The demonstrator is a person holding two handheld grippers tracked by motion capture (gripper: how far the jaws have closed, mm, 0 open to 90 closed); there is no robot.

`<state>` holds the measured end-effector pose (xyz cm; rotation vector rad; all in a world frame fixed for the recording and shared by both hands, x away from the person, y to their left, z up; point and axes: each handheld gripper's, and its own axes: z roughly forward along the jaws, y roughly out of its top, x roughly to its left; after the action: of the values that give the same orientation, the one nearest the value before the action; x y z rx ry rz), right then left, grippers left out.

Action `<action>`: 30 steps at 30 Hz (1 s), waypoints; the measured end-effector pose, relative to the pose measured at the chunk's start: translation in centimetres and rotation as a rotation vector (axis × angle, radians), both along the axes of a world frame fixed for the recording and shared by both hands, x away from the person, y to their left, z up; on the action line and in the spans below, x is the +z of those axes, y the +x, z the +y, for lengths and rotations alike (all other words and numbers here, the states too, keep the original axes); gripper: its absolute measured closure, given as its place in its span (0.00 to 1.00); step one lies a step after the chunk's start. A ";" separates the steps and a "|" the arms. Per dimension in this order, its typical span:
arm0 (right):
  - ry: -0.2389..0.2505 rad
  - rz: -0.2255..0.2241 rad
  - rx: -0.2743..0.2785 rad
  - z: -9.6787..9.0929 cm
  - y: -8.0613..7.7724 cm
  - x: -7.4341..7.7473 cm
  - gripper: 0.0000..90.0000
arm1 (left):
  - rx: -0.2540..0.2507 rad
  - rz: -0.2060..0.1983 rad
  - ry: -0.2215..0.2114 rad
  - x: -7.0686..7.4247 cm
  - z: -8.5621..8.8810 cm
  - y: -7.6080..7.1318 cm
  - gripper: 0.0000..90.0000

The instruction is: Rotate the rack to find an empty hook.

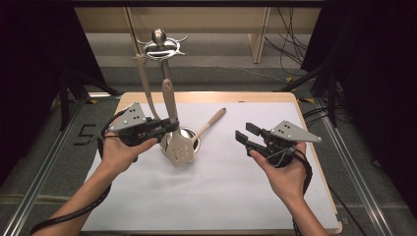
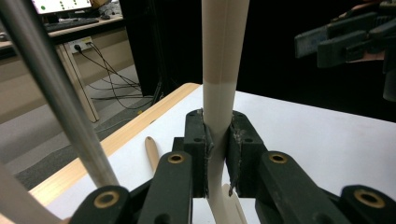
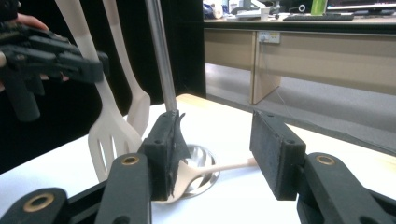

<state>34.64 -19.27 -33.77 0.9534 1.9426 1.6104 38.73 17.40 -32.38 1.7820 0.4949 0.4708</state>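
Observation:
My left gripper is shut on the handle of a beige slotted spatula, which it holds upright in front of the utensil stand. In the left gripper view both pads press the spatula's handle. A second beige utensil hangs beside the stand's metal pole. A beige spoon lies on the table with its bowl at the stand's round base. To the right, my right gripper is open and empty, pointing at the spoon and base.
A white sheet covers the wooden table. The floor lies beyond its far edge, with cables and a desk leg behind. Dark curtains stand on both sides.

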 end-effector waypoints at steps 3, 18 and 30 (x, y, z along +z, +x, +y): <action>-0.005 -0.005 -0.005 -0.2 0.1 -0.1 0.60 | -0.006 0.010 -0.002 0.2 0.5 0.6 0.88; 0.002 0.017 -0.011 -0.1 0.0 -0.3 0.60 | -0.035 0.026 0.006 1.2 1.3 2.6 0.88; 0.005 0.001 -0.015 -0.2 0.2 -0.2 0.60 | -0.064 0.062 -0.030 1.3 1.7 3.6 0.88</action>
<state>34.81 -19.46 -34.01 0.9684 1.9283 1.6071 42.37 19.06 -31.09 1.7823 0.4835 0.3629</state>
